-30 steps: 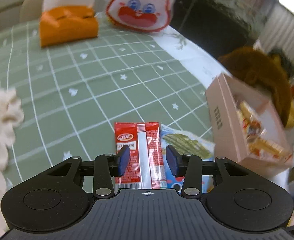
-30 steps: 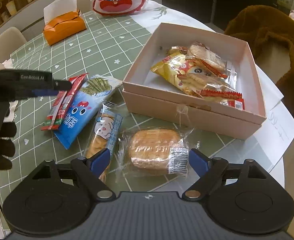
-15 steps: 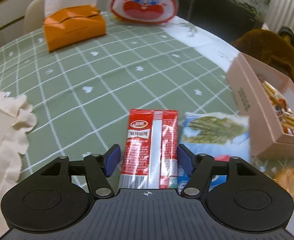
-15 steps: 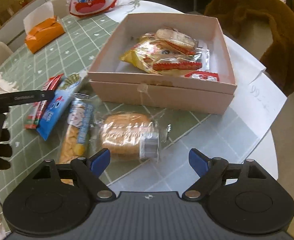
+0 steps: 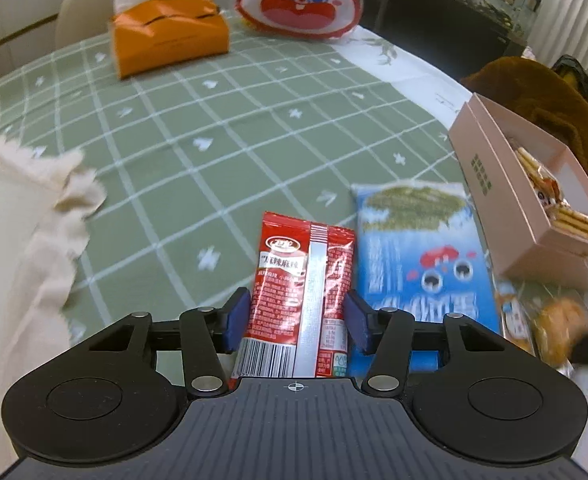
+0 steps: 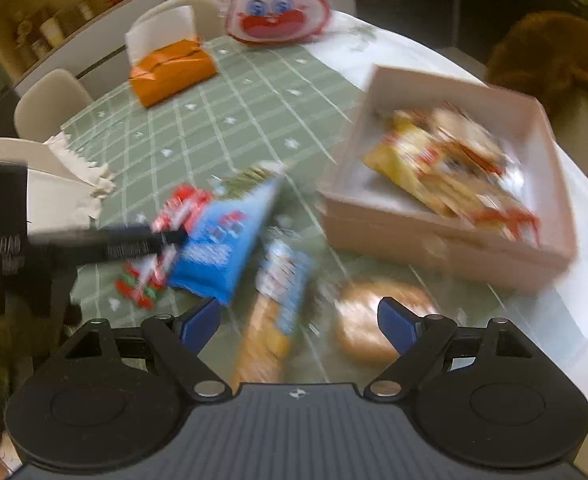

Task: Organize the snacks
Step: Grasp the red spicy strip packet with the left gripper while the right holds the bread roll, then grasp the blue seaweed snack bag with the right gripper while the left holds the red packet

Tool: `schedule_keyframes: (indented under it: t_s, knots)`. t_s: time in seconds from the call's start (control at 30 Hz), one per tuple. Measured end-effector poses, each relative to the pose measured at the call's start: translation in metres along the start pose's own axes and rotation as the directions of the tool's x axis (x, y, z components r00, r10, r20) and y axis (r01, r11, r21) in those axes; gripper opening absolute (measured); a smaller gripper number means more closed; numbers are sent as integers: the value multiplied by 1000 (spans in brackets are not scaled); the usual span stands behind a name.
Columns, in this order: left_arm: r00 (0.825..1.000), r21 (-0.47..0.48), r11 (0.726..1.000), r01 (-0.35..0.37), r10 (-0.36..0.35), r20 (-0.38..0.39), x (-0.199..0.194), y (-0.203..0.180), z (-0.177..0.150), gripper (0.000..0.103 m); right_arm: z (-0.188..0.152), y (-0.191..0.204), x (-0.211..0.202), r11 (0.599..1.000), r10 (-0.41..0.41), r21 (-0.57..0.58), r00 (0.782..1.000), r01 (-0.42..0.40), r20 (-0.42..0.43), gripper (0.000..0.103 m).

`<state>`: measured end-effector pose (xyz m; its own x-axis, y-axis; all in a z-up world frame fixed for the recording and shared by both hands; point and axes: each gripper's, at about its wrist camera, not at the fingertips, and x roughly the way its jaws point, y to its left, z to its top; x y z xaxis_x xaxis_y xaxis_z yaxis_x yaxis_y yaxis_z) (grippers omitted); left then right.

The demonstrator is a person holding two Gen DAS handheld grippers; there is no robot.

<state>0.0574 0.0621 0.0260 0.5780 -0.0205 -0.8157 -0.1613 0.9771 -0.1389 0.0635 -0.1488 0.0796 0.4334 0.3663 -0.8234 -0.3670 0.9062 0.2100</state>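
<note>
Left gripper [image 5: 297,322] straddles red snack packet [image 5: 304,296].

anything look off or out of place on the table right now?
Nothing is spilled or damaged. Four snacks lie loose outside the pink cardboard box: the red foil sachet between the left gripper fingers, the blue seaweed-print bag, a biscuit pack and a wrapped bun. The right-wrist view is motion-blurred.

We see bare green tablecloth [image 5: 221,128] ahead, easy to pass. The pink box [image 5: 506,196] blocks the right, the orange tissue box [image 5: 169,36] stands far back.
</note>
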Motion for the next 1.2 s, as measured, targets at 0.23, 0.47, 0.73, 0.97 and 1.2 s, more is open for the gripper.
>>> schedule_keyframes:
  t_s: [0.23, 0.47, 0.73, 0.97, 1.2]
  knots:
    - [998, -81, 995, -58, 57, -14, -25, 35, -22, 56, 31, 51, 53, 995, -1, -96, 999, -4, -52, 86]
    - [1000, -124, 992, -21, 19, -17, -31, 55, -25, 56, 51, 88, 117, 982, -81, -178, 991, 62, -102, 86]
    - [998, -87, 995, -56, 57, 3, -30, 46, -28, 57, 57, 86, 120, 992, -105, -83, 989, 97, -101, 90]
    - [997, -82, 994, -70, 72, 28, -32, 43, -33, 57, 68, 80, 136, 995, -93, 30, 986, 98, -138, 102]
    - [997, -77, 995, -62, 65, 34, -35, 43, -36, 58, 73, 90, 136, 995, -102, -24, 985, 100, -137, 89]
